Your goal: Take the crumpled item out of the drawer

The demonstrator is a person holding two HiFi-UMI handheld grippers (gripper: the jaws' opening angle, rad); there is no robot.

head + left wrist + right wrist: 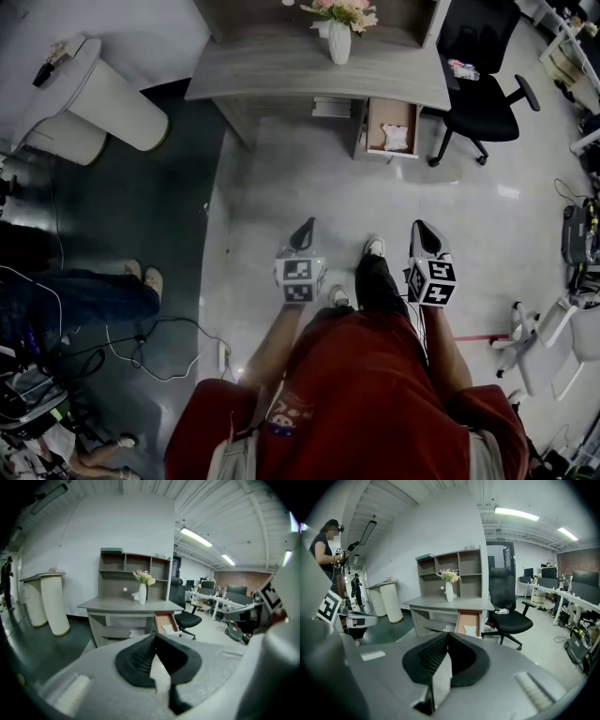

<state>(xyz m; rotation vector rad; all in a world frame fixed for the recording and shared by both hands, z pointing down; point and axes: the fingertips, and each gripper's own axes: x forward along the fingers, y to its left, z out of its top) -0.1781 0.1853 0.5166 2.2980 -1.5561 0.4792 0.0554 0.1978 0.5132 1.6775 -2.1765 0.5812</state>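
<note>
Stands on a pale floor [281, 187], well away from the grey bench [281, 70] up at 12 o'clock in the head view. Holds the left tool [303, 232] out in front, close to the middle, pointing to 12 o'clock. Holds the right tool [427, 236] near it, over toward 3 o'clock, pointing the same way.

Has both tools clenched. In each tool's own view, shows black tips pressed together with nothing between them.

Faces a drawer [380, 117] pulled open under the right end of the bench, at about 1 o'clock. Can see the crumpled item [396, 137] lying inside that drawer, white and bunched up, near the front end. Touches it with neither tool; well apart from both.

On the bench, has a white vase [339, 42] standing up straight with pink flowers [342, 11] in it. Behind the vase, in the two tool views, shows open shelves [133, 564] along the back of the bench.

Just beside the drawer, at 2 o'clock, has a black chair [483, 84] on wheels. Over at 10 o'clock, has a tall white round stand [103, 94]. At 9 o'clock, on darker floor, shows another person's feet [141, 277].
</note>
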